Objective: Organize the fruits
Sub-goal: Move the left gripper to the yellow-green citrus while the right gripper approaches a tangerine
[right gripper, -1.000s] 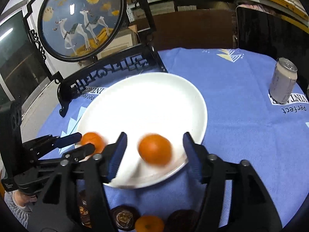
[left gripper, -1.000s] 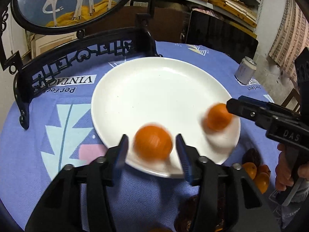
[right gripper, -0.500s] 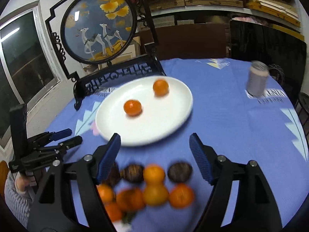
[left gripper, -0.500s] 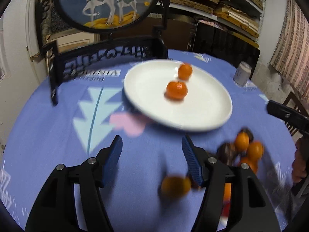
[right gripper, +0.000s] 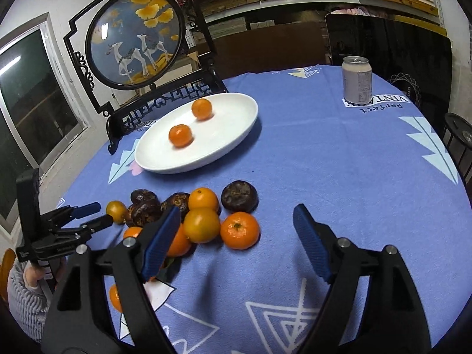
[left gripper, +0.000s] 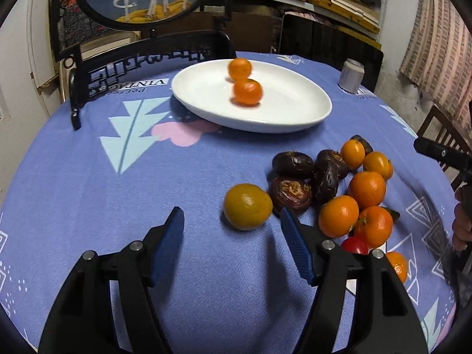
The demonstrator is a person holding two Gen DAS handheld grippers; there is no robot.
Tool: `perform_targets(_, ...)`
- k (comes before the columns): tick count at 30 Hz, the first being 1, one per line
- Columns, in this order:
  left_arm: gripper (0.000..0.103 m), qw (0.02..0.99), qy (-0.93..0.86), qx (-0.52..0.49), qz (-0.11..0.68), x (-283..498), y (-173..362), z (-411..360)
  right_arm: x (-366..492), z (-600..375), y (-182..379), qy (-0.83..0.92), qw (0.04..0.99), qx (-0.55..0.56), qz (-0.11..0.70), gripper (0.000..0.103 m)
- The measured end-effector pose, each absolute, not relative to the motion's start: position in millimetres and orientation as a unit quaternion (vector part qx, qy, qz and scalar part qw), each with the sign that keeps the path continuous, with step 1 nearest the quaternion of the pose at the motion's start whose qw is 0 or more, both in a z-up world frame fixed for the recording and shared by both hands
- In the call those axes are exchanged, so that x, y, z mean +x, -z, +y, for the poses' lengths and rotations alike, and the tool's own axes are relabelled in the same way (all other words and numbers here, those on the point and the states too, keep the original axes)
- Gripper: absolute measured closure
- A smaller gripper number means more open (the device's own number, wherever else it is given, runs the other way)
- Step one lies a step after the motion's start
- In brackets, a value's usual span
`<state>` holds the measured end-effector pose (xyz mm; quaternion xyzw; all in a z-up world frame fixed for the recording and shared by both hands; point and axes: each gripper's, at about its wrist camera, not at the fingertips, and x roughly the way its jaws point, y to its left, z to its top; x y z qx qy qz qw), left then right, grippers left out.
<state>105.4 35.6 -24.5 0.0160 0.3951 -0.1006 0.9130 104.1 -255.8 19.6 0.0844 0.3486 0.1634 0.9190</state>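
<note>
White plate (right gripper: 236, 138) w/ 2 tangerines (right gripper: 180, 135) near table's far edge; left gripper (left gripper: 231, 237) & right gripper (right gripper: 236, 231) jaws just widened, released, nothing grasped.

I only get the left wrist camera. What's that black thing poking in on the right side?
Observer: The right hand-held gripper. Its jaws have just been opening; a mandarin lies in the gap, untouched.
Operator: What's above the deer in the round picture?
Observer: Yellow leaves, at the top of the round picture.
Operator: Is there a window anywhere?
Observer: Yes, a window on the wall left of that picture.
</note>
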Motion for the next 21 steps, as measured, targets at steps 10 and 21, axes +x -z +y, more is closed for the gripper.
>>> perform_targets(10,0.034,0.909,0.088,0.029,0.407,116.3,33.5,35.8,104.6,-251.9,-18.2,-0.168,0.916,0.083,0.354,0.021)
perform_targets(21,0.037,0.912,0.116,0.044,0.391,117.3,30.8,24.6,110.9,-249.6,-7.4,-0.164,0.909,0.083,0.375,0.025)
